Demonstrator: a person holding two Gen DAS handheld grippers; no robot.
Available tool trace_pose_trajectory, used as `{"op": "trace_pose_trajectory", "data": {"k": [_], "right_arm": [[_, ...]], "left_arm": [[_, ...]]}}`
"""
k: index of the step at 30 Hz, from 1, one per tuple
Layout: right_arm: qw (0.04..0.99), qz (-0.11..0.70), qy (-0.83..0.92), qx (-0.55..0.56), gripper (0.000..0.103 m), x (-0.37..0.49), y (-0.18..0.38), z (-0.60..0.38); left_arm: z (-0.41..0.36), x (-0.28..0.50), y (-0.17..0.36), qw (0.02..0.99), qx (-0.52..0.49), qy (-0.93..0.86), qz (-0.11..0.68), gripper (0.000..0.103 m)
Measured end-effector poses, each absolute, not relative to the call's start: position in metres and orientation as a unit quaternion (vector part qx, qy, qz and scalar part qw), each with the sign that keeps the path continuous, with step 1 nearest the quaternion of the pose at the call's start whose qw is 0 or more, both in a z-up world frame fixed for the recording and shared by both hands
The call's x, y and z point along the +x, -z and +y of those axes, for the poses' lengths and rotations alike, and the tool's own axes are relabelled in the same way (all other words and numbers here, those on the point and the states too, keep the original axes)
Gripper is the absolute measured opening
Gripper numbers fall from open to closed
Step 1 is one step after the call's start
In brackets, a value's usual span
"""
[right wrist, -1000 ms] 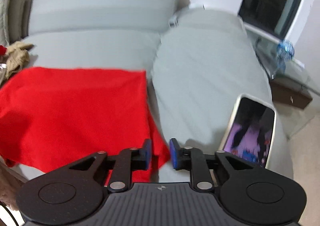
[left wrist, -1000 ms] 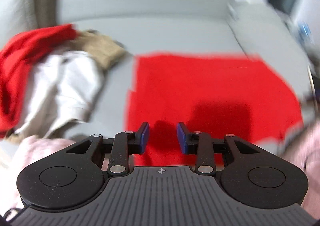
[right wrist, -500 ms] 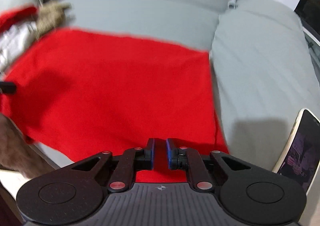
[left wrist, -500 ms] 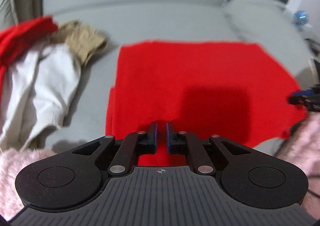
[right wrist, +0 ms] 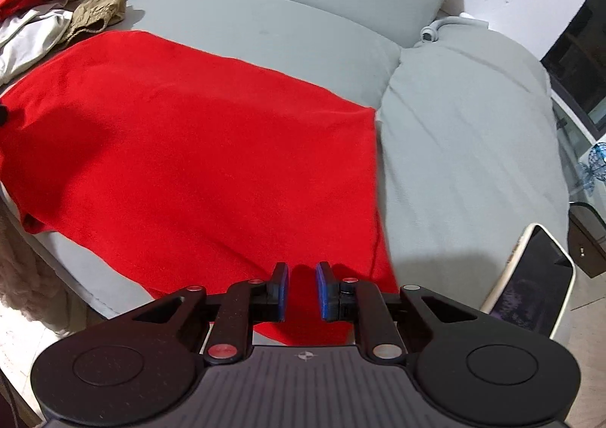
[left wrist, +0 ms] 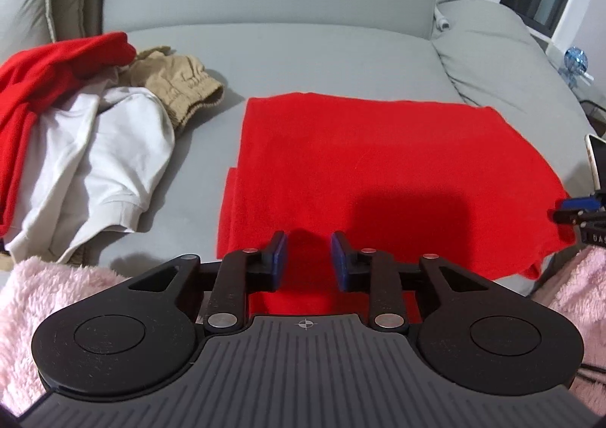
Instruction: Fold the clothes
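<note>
The red garment (left wrist: 382,170) lies spread flat on the grey sofa seat (left wrist: 303,49), its near hem draped over the front edge, and I have both tongs at that hem: my left gripper (left wrist: 307,262) and right gripper (right wrist: 302,289) each stand parted over the cloth, clamped on nothing. I judge this as either lining up to pinch the hem for a fold or having just let it go. A heap of white, khaki and red clothes (left wrist: 94,117) sits just left.
</note>
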State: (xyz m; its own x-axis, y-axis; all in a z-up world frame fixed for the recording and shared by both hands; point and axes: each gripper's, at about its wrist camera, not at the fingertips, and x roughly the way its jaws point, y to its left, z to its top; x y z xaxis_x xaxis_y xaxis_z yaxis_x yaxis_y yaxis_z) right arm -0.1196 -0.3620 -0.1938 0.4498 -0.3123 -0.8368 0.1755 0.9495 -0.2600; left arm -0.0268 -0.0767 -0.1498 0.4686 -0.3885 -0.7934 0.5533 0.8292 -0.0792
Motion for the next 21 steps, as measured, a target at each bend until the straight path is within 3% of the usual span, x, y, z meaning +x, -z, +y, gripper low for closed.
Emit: {"op": "trace_pose_trajectory", "data": {"k": [13, 21], "right_arm": [[0.865, 0.464, 0.180, -0.069, 0.024, -0.132, 0.180, -0.373], [0.867, 0.470, 0.160, -0.037, 0.022, -0.116, 0.185, -0.382]], "left_arm": [[-0.072, -0.015, 0.146, 0.811, 0.066, 0.288, 0.506, 0.037], [-0.082, -0.005, 0.159, 0.789, 0.084, 0.291, 0.534, 0.038]]}}
